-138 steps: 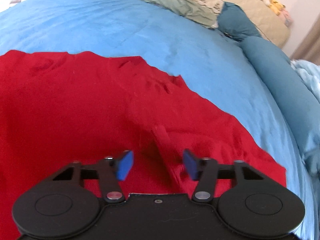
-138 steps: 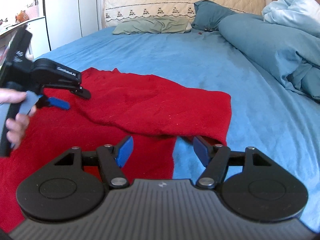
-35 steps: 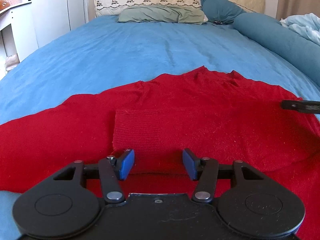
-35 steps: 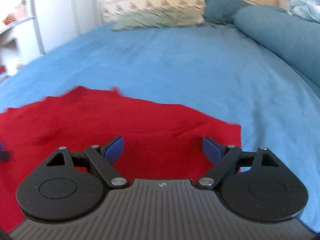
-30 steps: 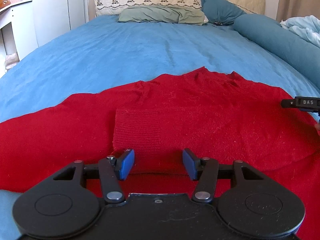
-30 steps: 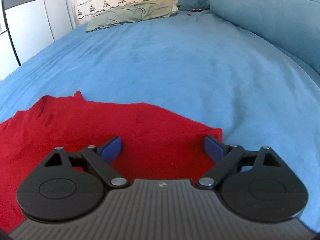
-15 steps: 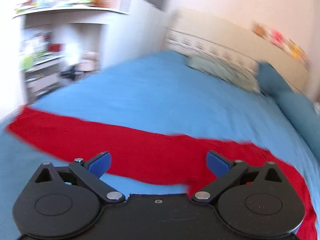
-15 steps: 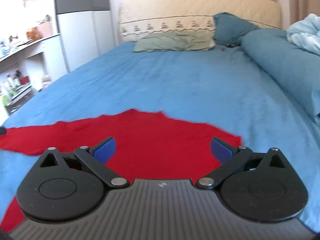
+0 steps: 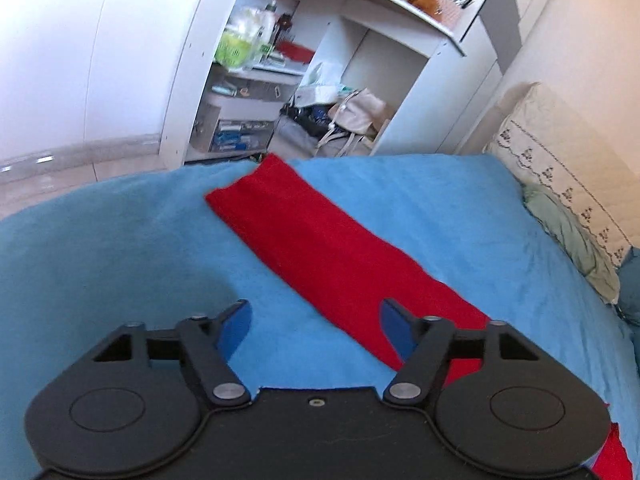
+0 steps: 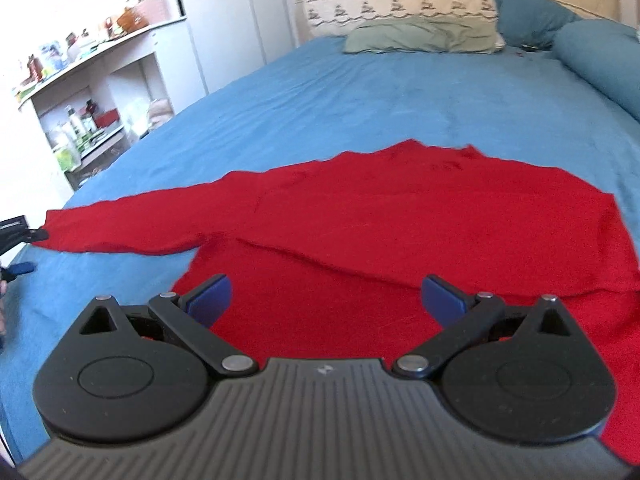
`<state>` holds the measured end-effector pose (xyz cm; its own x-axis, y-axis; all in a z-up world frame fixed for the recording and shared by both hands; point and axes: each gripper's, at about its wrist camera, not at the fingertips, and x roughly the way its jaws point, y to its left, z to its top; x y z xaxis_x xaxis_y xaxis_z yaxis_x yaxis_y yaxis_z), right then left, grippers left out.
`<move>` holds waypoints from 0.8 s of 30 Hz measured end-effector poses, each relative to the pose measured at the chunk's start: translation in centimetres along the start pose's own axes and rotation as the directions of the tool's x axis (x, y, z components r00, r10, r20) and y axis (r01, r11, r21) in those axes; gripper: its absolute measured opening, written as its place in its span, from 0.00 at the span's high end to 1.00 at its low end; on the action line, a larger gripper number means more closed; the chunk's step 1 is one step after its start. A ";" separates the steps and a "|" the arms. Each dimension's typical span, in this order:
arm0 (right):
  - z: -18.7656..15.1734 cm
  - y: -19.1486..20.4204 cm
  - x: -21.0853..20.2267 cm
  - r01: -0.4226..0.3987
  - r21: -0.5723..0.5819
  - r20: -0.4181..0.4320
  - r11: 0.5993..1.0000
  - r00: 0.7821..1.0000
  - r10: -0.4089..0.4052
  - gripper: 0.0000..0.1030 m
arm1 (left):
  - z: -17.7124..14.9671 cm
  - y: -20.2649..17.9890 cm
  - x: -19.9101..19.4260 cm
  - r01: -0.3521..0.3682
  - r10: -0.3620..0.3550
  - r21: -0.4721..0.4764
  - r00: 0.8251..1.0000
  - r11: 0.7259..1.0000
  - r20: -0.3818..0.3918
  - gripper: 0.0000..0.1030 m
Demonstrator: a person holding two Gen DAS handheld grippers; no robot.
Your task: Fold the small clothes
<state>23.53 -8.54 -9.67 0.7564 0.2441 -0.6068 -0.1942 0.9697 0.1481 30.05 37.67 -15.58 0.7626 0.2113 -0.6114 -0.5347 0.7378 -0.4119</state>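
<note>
Sleeve (image 9: 320,248) of the red sweater (image 10: 420,232) is what my next move depends on. It lies flat on the blue bed (image 9: 100,248), stretched straight out from the body of the sweater toward the edge of the bed, with its long axis running diagonally ahead of my left hand-held gripper (image 9: 316,330) and its cuff (image 9: 244,188) at the far end. My left hand-held gripper is wide open, holds nothing, and hovers over the near part of the sleeve, so I judge this hand is the nearer one. My right hand-held gripper (image 10: 326,300) is also wide open and empty, above the body of the sweater, with the sleeve far off to its left.
</note>
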 end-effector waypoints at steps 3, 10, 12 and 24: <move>0.5 1.4 1.2 -0.004 -0.014 0.003 1.000 1.000 0.004 0.00 | 0.1 0.4 1.7 -0.008 0.008 -0.003 1.000 1.000 -0.001 0.41; 2.0 2.3 3.9 -0.015 -0.023 0.011 1.000 1.000 0.016 0.00 | 0.8 -0.7 4.6 -0.073 0.072 0.019 0.996 0.997 0.052 0.94; 2.1 2.3 4.1 -0.016 -0.023 0.014 1.000 1.000 0.016 0.00 | 0.8 -0.5 4.8 -0.060 0.061 -0.020 0.997 0.998 0.046 0.96; 3.5 -1.0 0.6 -0.011 0.021 0.106 1.000 0.994 0.009 0.00 | 0.8 -12.4 -5.4 0.141 -0.194 0.268 0.964 0.953 0.180 0.96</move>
<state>26.32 -9.33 -7.44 0.8166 0.2522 -0.5192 -0.1898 0.9668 0.1712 32.86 27.92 -6.64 0.9046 0.1764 -0.3881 -0.3042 0.9049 -0.2976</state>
